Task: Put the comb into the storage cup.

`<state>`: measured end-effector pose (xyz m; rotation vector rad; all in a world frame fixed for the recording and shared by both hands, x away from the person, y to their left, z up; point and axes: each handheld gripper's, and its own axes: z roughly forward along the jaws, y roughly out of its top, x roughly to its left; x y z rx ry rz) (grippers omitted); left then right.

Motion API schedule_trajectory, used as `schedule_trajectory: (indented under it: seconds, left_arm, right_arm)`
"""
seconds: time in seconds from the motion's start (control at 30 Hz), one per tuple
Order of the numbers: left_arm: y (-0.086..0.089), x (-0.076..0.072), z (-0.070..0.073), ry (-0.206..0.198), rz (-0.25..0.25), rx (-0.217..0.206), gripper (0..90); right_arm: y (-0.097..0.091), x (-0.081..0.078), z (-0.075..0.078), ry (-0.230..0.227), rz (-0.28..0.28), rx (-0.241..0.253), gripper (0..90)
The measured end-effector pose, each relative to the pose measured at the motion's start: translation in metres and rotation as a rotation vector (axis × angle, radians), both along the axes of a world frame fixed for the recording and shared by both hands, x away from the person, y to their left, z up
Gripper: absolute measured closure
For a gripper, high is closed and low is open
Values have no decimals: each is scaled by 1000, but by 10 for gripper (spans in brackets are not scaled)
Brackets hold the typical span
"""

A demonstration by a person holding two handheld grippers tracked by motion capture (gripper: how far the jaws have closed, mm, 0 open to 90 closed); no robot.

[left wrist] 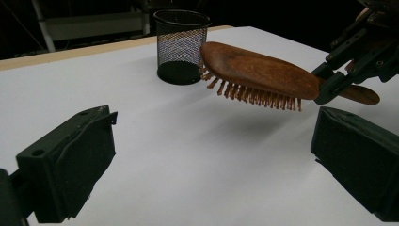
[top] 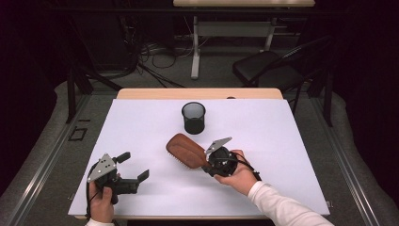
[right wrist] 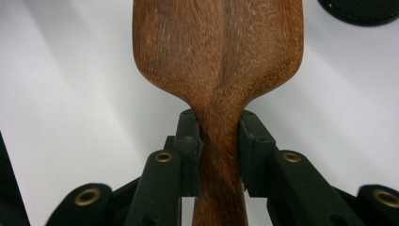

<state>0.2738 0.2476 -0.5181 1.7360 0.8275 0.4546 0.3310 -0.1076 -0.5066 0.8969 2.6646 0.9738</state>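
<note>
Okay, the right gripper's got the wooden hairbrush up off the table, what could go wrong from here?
1. The right gripper pinches only the narrow neck of the hairbrush, and the wide head sticks far out, so the brush may pivot or slip.
2. The mesh cup stands just beyond the raised brush head; it looks light, so a swing forward might tip it.
3. The bristles face down, and lowering carelessly could drag them on the white table.

No legible text or labels anywhere
</note>
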Motion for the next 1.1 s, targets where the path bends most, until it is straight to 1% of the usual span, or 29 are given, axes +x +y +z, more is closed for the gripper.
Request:
schedule_trajectory:
  seconds: [0.23, 0.33, 0.47, 0.57, 0.7, 0.9, 1.03, 1.1]
  left_arm:
    - [0, 0, 0, 5, 3, 1, 2]
    - [0, 0, 0, 5, -1, -1, 2]
    - [0, 1, -1, 7, -1, 2, 2]
    - [0, 1, -1, 7, -3, -6, 2]
    - [-1, 1, -1, 13, -5, -11, 2]
    - [-2, 2, -2, 19, -17, -18, 2]
    - [-2, 2, -2, 23, -10, -21, 2]
    - [-3, 2, -3, 27, -10, -25, 2]
  right_arm:
    - [-2, 3, 5, -28, -23, 52, 722]
    - [-3, 4, 7, -37, -34, 64, 722]
    - [-6, 6, 10, -55, -54, 99, 722]
    - [-7, 6, 12, -60, -65, 113, 722]
    - [-9, 8, 16, -70, -71, 134, 721]
    - [-11, 8, 22, -100, -81, 167, 721]
    - [-11, 8, 26, -124, -82, 179, 721]
    - [-12, 8, 28, -134, -83, 193, 721]
